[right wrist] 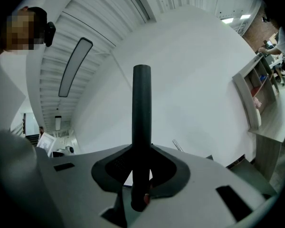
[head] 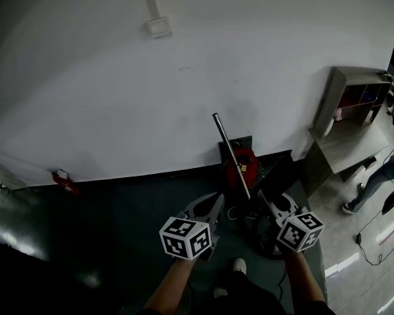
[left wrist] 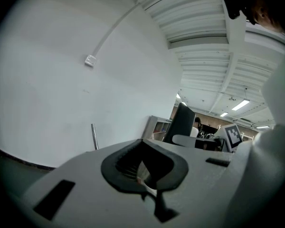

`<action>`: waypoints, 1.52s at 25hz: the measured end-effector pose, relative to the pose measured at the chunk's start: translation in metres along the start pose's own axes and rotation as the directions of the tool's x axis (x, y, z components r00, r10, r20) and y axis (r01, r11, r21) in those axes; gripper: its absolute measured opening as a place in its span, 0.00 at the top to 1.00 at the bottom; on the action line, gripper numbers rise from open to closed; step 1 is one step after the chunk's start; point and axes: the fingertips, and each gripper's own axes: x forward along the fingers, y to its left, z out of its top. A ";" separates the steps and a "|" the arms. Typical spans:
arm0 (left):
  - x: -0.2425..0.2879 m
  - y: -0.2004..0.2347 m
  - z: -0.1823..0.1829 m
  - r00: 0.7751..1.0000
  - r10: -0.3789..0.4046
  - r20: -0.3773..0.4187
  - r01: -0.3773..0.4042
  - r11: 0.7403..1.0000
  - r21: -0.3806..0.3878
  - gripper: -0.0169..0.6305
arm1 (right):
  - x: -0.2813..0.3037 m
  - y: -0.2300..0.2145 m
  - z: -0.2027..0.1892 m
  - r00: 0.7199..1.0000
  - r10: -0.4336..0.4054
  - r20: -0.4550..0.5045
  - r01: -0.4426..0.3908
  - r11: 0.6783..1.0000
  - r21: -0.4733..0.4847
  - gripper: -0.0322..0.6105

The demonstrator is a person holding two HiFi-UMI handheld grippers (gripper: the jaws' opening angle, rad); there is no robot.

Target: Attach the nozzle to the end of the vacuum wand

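Note:
The metal vacuum wand [head: 231, 153] slants up from the red vacuum body [head: 243, 166] at the foot of the white wall; it also shows as a thin tube [left wrist: 93, 137] in the left gripper view and a sliver [right wrist: 177, 146] in the right gripper view. My right gripper [head: 268, 205] [right wrist: 141, 175] is shut on a black tubular nozzle [right wrist: 141, 122] that stands upright between its jaws, just right of the wand's lower part. My left gripper [head: 211, 210] [left wrist: 145, 171] is shut with nothing in it, a little left of the wand.
A grey shelf unit [head: 354, 104] stands at the right wall end, with a person [head: 381, 176] beside it and cables on the pale floor. A small red item [head: 64, 181] lies at the wall's foot on the left. The dark floor mat [head: 118, 228] lies under my arms.

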 end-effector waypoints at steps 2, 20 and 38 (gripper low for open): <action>0.016 0.005 0.003 1.000 0.002 -0.006 -0.002 1.000 0.001 0.97 | 0.010 -0.015 0.005 1.000 -0.001 -0.001 0.001 1.000 0.006 0.81; 0.085 0.043 0.018 0.997 0.060 -0.040 -0.060 0.998 -0.013 0.97 | 0.063 -0.079 0.020 0.999 0.024 -0.043 -0.021 0.998 0.052 0.81; 0.152 0.137 0.033 0.997 0.033 -0.075 -0.036 0.998 -0.041 0.97 | 0.165 -0.120 0.017 0.999 -0.017 -0.050 0.021 0.996 0.091 0.81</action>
